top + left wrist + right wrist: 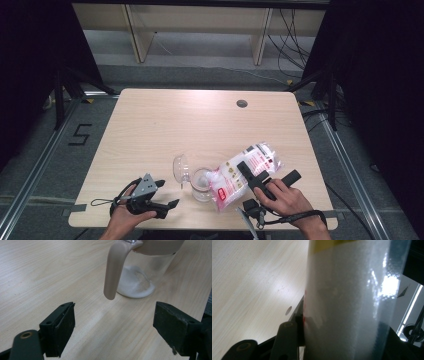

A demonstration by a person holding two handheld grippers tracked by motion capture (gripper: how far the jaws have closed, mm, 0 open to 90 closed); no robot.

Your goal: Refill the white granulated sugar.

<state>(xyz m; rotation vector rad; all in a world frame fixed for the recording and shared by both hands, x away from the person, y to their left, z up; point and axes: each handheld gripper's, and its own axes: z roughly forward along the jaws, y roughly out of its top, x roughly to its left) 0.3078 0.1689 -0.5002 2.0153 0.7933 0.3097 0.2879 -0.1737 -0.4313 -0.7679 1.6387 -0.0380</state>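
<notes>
Clear jug [202, 184] with white powder [135, 282] inside

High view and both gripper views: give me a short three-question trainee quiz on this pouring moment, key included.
1. True or false: the right gripper is shut on the plastic bag of white grains.
2. Which way does the bag's lower end point? A) at the clear jar B) at the round hole in the table C) off the table's right edge
3. Fill in: the left gripper has its jaws ___, with nothing between them.

Key: 1 true; 2 A; 3 open.
</notes>
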